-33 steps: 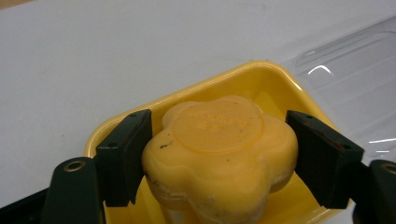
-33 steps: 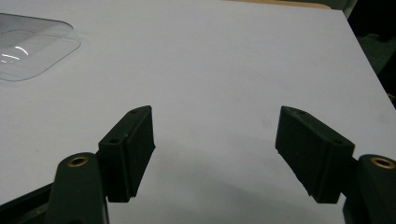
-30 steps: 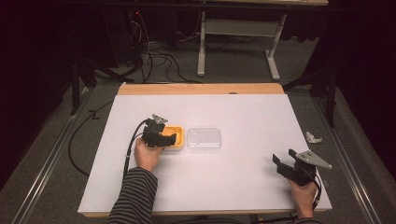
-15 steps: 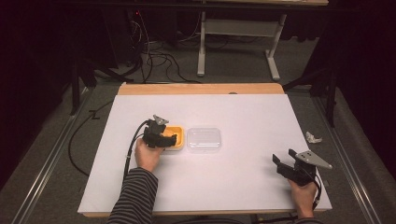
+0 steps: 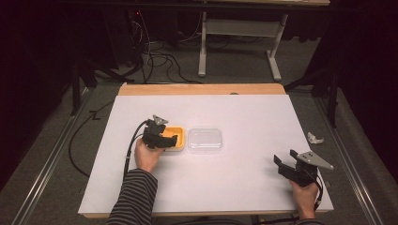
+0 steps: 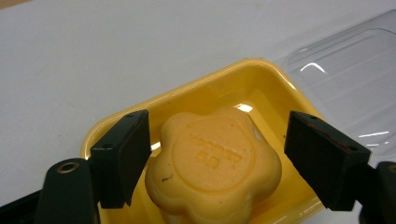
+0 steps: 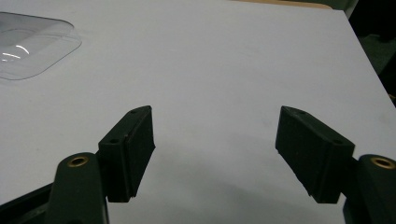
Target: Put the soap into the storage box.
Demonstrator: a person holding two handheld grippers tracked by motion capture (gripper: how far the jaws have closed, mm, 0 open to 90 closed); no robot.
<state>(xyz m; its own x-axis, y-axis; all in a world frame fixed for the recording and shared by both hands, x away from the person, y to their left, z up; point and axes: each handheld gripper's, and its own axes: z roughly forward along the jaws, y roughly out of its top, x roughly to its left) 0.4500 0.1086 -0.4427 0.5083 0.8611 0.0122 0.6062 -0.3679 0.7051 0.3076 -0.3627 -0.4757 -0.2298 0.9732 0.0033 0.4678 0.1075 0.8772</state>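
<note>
- my left gripper (image 5: pixel 170 139) is over the yellow tray (image 5: pixel 176 138), a little left of the middle of the table (image 5: pixel 244 112).
- in the left gripper view its two black jaws are spread wide, one on each side of the yellow soap (image 6: pixel 212 163), and i see a gap between each jaw and the soap.
- the soap sits inside the yellow tray (image 6: pixel 219 88). it is shaped like a flower with round bumps, and it has some raised letters on top that i cannot read.
- the clear lid (image 5: pixel 205 139) lies flat on the table just beside the tray, on the tray's right side. i cannot tell if the two touch.
- in the left gripper view the clear lid (image 6: pixel 345 84) is at the top right, past the tray's rim.
- my left hand (image 5: pixel 148 157) holds the left gripper, and its sleeve (image 5: pixel 133 199) has dark and light stripes.
- my right gripper (image 5: pixel 282 165) is near the front right corner of the table, well apart from the tray and the lid.
- in the right gripper view its jaws are spread wide too, with nothing between them, just the white table top (image 7: pixel 224 70).
- my right hand (image 5: pixel 304 194) holds it close to the front edge.
- a small crumpled white scrap (image 5: pixel 315 138) lies just off the right edge of the table.
- the table has a wooden strip (image 5: pixel 202 89) along its far edge.
</note>
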